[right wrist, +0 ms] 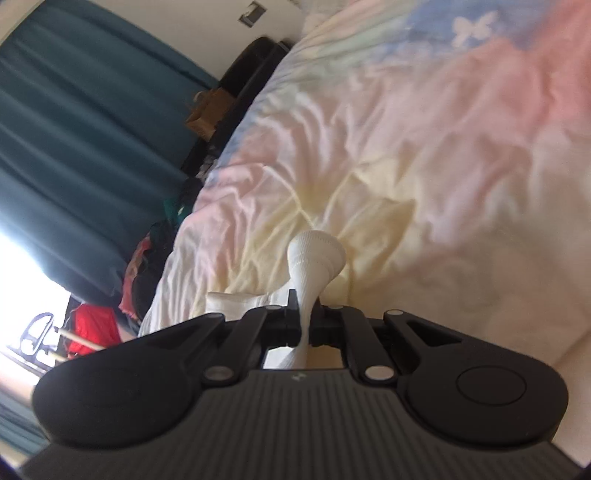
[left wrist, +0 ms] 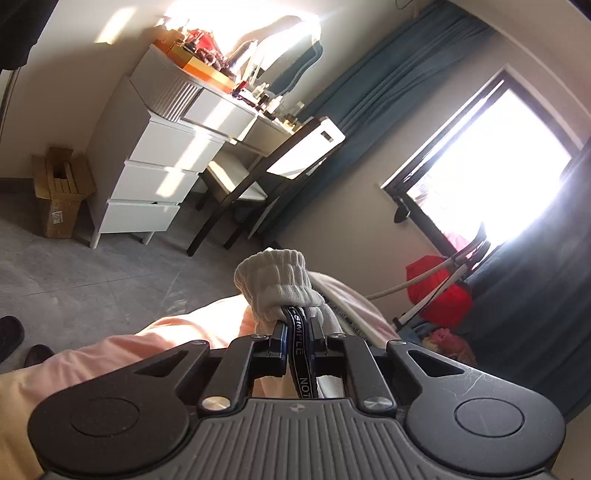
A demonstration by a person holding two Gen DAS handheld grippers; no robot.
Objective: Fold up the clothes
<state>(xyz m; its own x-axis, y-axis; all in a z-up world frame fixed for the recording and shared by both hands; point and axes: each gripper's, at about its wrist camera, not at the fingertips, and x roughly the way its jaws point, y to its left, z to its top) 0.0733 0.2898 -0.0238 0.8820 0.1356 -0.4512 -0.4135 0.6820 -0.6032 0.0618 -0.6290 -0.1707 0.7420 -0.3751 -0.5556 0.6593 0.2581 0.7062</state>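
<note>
Left gripper (left wrist: 299,332) clamped on white sock (left wrist: 275,284) with "SIMPLE" band (left wrist: 297,341), right gripper (right wrist: 304,314) clamped on white cloth (right wrist: 314,258)

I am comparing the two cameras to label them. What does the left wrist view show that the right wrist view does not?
Only the left wrist view shows the white drawer unit, the dark chair, the cardboard box, the bright window, and a dark printed strap clamped with the ribbed whitish garment in the left gripper.

Only the right wrist view shows the wide pastel bedsheet with a white butterfly, and the right gripper shut on white fabric.

Both show teal curtains and something red near the window.
</note>
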